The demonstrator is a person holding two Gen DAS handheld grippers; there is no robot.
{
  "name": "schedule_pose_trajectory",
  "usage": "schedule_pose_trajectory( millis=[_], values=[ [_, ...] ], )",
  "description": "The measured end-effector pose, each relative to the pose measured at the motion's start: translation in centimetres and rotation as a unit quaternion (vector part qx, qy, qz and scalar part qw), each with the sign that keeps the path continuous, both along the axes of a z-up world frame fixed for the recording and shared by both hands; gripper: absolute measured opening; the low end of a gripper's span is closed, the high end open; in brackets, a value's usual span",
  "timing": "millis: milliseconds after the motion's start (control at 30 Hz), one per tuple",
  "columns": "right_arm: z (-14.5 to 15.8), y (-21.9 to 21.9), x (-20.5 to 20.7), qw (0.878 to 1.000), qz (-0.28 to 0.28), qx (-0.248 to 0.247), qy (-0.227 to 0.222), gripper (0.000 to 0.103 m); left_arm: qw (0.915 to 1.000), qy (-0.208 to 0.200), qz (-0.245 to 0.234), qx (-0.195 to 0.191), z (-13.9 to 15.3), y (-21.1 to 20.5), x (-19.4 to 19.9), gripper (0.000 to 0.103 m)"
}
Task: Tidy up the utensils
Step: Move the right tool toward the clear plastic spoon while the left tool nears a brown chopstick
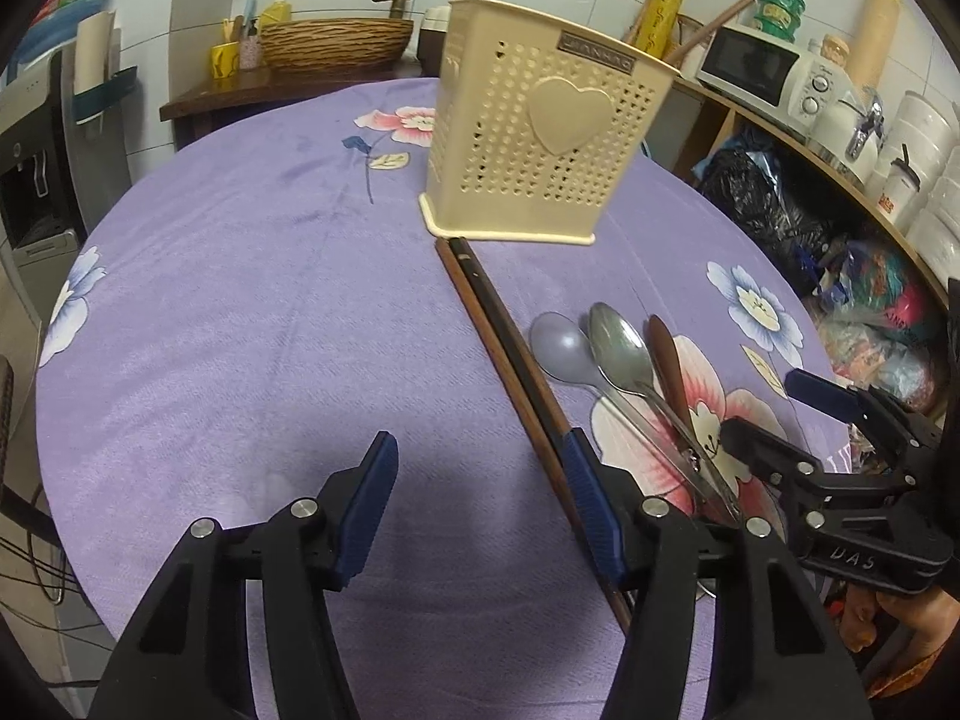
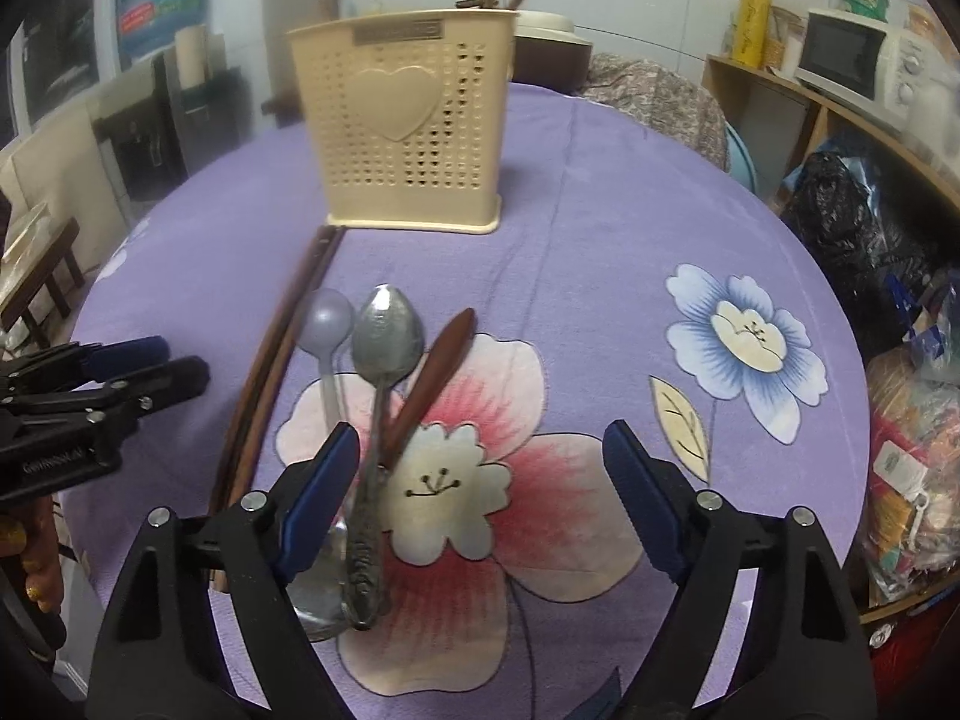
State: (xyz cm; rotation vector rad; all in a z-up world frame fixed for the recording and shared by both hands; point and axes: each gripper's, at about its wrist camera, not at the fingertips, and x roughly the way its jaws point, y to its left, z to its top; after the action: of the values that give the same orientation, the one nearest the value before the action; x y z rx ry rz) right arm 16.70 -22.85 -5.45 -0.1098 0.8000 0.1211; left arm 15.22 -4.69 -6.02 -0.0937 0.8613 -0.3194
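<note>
A cream perforated utensil holder (image 1: 540, 138) (image 2: 408, 120) with a heart on it stands upright at the far side of the purple flowered tablecloth (image 1: 240, 300) (image 2: 600, 210). A pair of dark chopsticks (image 1: 504, 348) (image 2: 282, 348) runs from its base toward me. Beside them lie a lilac plastic spoon (image 1: 561, 351) (image 2: 327, 318), a metal spoon (image 1: 621, 348) (image 2: 387, 336) and a brown-handled utensil (image 1: 666, 354) (image 2: 438, 360). My left gripper (image 1: 480, 438) (image 2: 174, 360) is open, the chopsticks just inside its right finger. My right gripper (image 2: 483, 432) (image 1: 774, 414) is open over the spoon handles, the metal handle beside its left finger.
A wooden shelf at the right carries a microwave (image 1: 762, 69) (image 2: 858, 60), with plastic bags (image 1: 762, 198) (image 2: 852, 228) beneath it. A wicker basket (image 1: 336, 42) sits on a side table behind. A person's hand (image 1: 900, 618) holds the right gripper.
</note>
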Motion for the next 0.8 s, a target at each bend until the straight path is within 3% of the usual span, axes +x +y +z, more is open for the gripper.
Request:
schedule_pose_trajectory(
  millis=[133,400,533,600,800],
  values=[
    [0.2,-0.7,0.1,1.000,-0.017,0.012,-0.001,0.082,0.9999,0.004,-0.015,0.007,-0.5,-1.2,0.0,0.057],
    [1.0,-2.8,0.1,0.999,-0.037,0.023,-0.005,0.082,0.9971,-0.006,-0.019,0.074,-1.1,-3.1,0.6,0.051],
    [0.9,-2.8,0.1,0.999,-0.037,0.021,-0.003,0.082,0.9947,-0.009,-0.013,0.102,-1.1,-2.4,1.0,0.050],
    [0.8,-2.8,0.1,0.999,-0.035,0.023,-0.003,0.082,0.9961,-0.003,-0.017,0.086,-1.1,-1.1,1.2,0.051],
    [1.2,-2.0,0.1,0.999,-0.021,0.036,-0.006,0.082,0.9951,0.007,0.013,0.097,-0.7,2.0,1.4,0.049]
  ],
)
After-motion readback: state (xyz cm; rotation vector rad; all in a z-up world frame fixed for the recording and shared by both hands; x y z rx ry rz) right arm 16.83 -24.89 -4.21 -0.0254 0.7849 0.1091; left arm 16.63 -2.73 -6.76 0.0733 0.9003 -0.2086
